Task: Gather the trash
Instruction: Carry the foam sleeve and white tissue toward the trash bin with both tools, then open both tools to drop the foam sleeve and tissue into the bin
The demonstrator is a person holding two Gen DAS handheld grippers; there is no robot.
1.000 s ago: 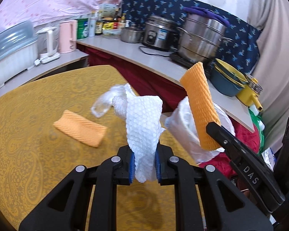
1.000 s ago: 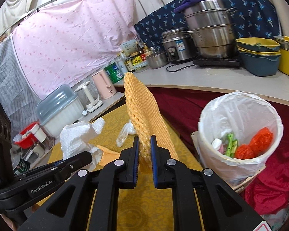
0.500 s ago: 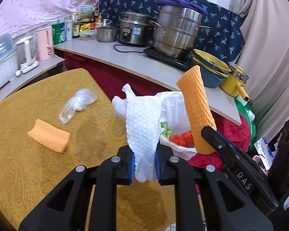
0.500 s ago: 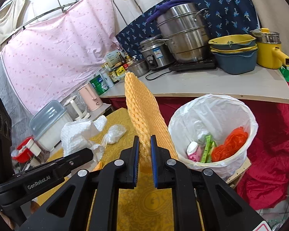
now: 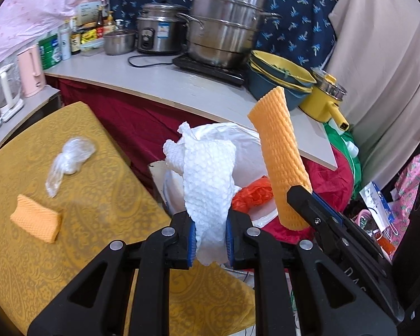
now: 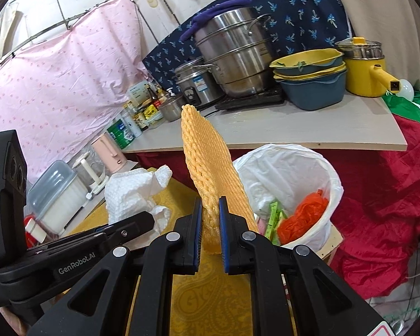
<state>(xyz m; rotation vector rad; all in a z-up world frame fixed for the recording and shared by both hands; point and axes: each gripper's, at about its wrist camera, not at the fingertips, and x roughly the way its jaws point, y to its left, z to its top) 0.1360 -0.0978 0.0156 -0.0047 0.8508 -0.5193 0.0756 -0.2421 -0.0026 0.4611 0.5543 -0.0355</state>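
Item: table (image 5: 70, 252), yellow patterned cloth, bearing a second orange foam piece (image 5: 35, 218) and a crumpled clear plastic bag (image 5: 67, 159), both uncollected. Item: trash bin (image 6: 319, 168), white-lined, beside the table edge, already holding orange and green scraps. Item: orange foam net sleeve (image 6: 210, 168), judged light, soft and springy; right gripper (image 6: 210, 240) was clamped on its lower end, the sleeve standing upright before the bin. Item: white foam wrap (image 5: 207, 179), judged light, crushable, best pinched at a bunched fold; left gripper (image 5: 209, 240) was pinched on its lower part, near the bin's rim.
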